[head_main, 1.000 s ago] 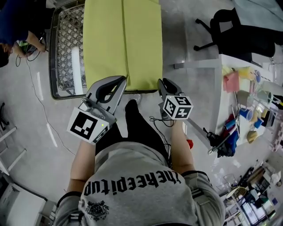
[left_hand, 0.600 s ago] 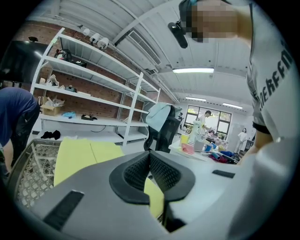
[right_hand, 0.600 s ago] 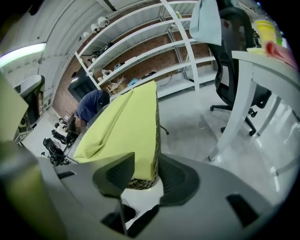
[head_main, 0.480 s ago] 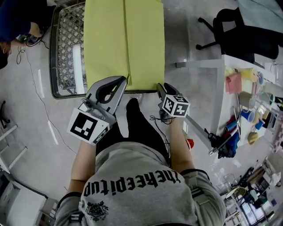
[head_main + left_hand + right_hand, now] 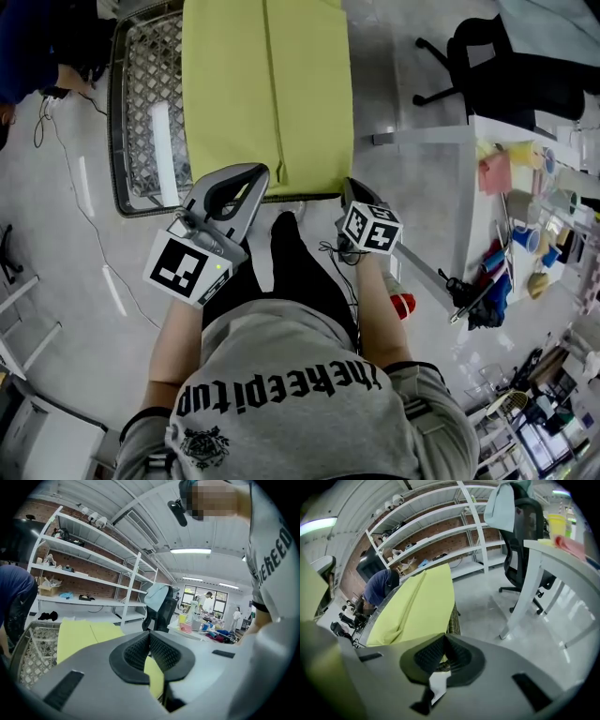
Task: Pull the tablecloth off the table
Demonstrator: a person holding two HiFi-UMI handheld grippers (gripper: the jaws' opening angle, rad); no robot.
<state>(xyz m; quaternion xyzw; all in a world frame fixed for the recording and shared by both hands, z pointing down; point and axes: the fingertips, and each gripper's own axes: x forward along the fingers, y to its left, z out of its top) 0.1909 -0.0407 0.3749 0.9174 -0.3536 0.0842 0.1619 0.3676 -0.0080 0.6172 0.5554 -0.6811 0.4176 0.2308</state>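
A yellow-green tablecloth point(image 5: 267, 94) covers the narrow table in front of me, with a crease down its middle. My left gripper point(image 5: 258, 178) is at the cloth's near edge, left of the crease. It is shut on that edge, and the tablecloth point(image 5: 77, 637) shows just under the met pads of the left gripper point(image 5: 150, 637). My right gripper point(image 5: 347, 187) is at the near right corner, its jaws closing on the hem. In the right gripper view the tablecloth point(image 5: 419, 606) runs away from the right gripper point(image 5: 444, 639), a bit of yellow pinched between the pads.
A metal mesh cart point(image 5: 141, 103) stands against the table's left side. A white table point(image 5: 511, 131) with cluttered items is at the right, a black office chair point(image 5: 506, 56) beyond it. A person in blue point(image 5: 28, 47) crouches at the far left. Cables lie on the floor.
The right gripper has edged forward and right to the cloth's near right corner. The left gripper has stayed at the near edge.
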